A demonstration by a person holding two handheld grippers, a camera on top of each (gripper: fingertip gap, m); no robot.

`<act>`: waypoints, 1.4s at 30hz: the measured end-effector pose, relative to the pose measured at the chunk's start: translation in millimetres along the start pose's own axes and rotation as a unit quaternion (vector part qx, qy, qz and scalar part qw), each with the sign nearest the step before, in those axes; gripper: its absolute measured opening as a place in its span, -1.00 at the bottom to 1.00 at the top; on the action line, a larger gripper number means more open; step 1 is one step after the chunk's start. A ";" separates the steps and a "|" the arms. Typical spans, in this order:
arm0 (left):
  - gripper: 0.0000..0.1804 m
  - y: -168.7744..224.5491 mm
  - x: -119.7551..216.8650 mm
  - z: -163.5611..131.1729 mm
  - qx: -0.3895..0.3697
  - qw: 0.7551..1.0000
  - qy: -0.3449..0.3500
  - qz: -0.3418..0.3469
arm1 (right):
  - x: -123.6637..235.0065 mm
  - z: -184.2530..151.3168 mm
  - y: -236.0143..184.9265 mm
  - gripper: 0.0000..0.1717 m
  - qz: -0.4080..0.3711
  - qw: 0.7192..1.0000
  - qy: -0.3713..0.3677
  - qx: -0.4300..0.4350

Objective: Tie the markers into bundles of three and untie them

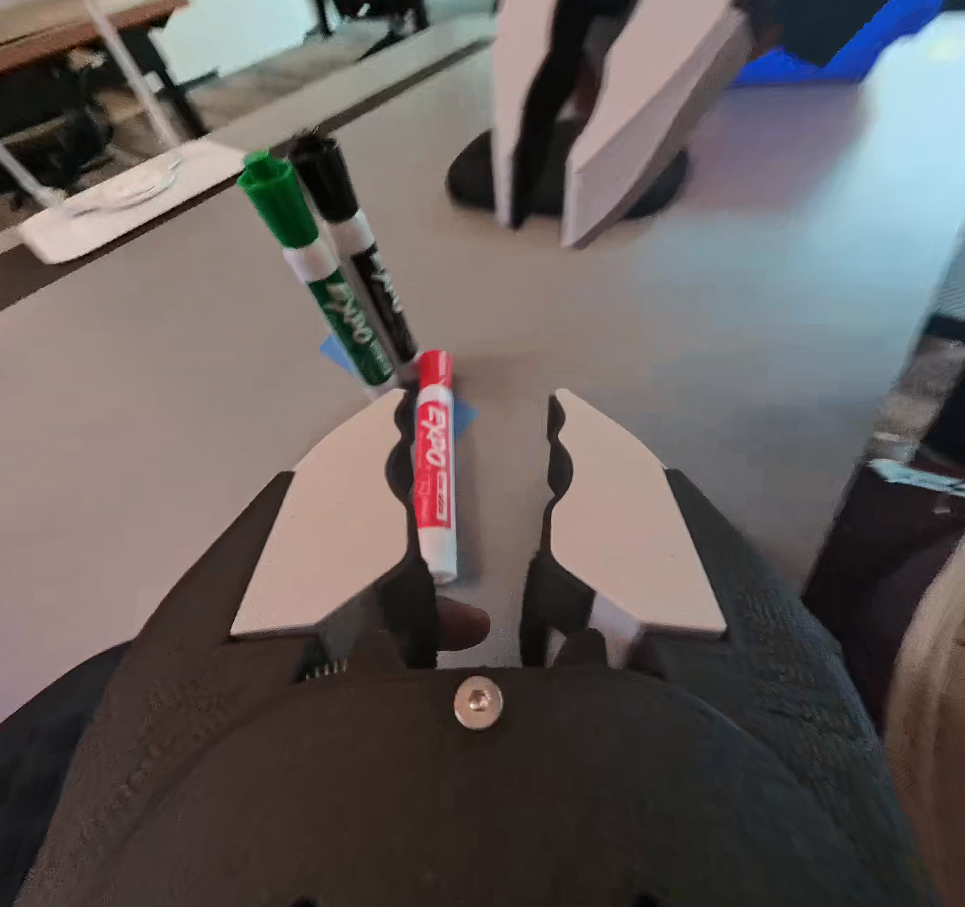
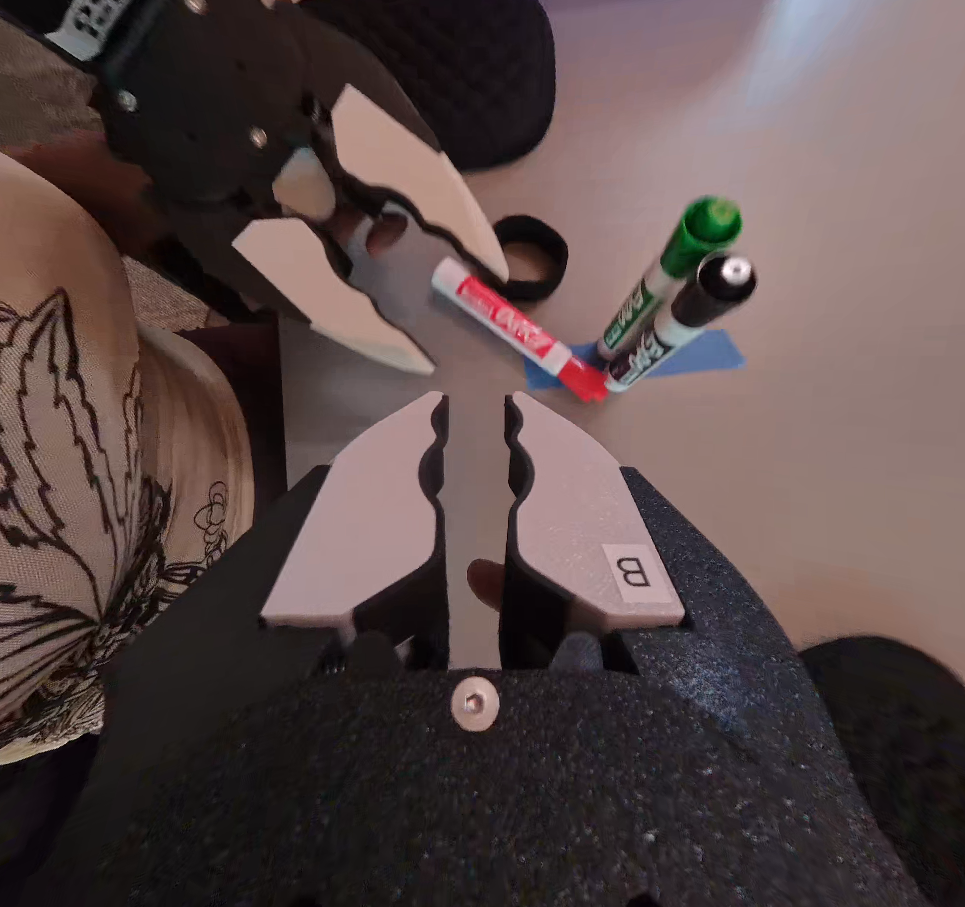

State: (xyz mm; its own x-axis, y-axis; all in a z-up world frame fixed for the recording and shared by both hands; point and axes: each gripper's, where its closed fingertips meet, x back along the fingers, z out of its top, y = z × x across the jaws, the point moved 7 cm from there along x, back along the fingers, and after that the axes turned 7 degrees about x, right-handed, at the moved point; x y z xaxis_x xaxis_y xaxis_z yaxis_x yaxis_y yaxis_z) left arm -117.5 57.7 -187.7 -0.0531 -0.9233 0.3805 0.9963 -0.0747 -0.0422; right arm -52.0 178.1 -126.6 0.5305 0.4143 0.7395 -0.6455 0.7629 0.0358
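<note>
Here the red marker (image 2: pixel 514 331) lies flat on the grey table (image 2: pixel 783 464), white barrel with a red label and red cap, its long axis running from the left gripper (image 2: pixel 467 320) toward the strip of blue tape (image 2: pixel 715 352), cap end on the tape. The cap touches the foot of the green marker (image 2: pixel 673 276) and the black marker (image 2: pixel 679 328), which stand side by side on their bottom ends on the tape, caps up, both tilted. In the left wrist view the red marker (image 1: pixel 436 469) shows between the left gripper's (image 1: pixel 478 396) wide-open fingers, close beside one pad and well apart from the other, so it is not gripped. The right gripper (image 2: pixel 476 396) hangs near the table's near edge, its jaws narrowly open with only table showing between them. A black band (image 2: pixel 532 266) lies in a ring just beyond the red marker's tail end. To the right of the markers the table is bare; a black oval pad (image 2: pixel 470 72) sits farther back.
</note>
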 end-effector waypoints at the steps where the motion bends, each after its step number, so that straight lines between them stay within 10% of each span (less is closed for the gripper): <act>1: -0.45 -3.1 -1.2 -1.3 -0.017 0.999 -0.025 0.022 | -0.3 -6.6 0.9 -0.77 0.000 1.000 0.005 -0.011; 8: -0.47 -16.4 -36.6 -13.3 -0.092 0.977 -0.173 0.087 | -0.1 -16.5 -4.5 -0.78 -0.005 0.998 0.065 -0.028; 21: -0.78 -20.7 -34.0 -12.2 0.008 0.957 -0.286 -0.050 | 17.0 -32.6 -12.0 -0.80 0.002 0.991 0.129 -0.033; 33: -0.79 -13.9 -5.6 1.0 -0.013 0.992 -0.061 -0.113 | -5.1 -31.7 7.9 -0.52 0.013 0.992 0.127 -0.013; 42: -0.79 -6.2 11.7 11.1 -0.023 0.990 0.051 -0.129 | 7.8 5.3 13.7 -0.74 0.095 0.988 0.108 0.050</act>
State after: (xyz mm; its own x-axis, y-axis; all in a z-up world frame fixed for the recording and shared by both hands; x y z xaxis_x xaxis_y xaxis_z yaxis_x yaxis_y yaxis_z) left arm -123.6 51.5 -172.8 -0.3151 -0.9042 0.2884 0.9445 -0.3286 0.0015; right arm -59.6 189.1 -116.8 0.4928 0.6490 0.5796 -0.7897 0.6133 -0.0154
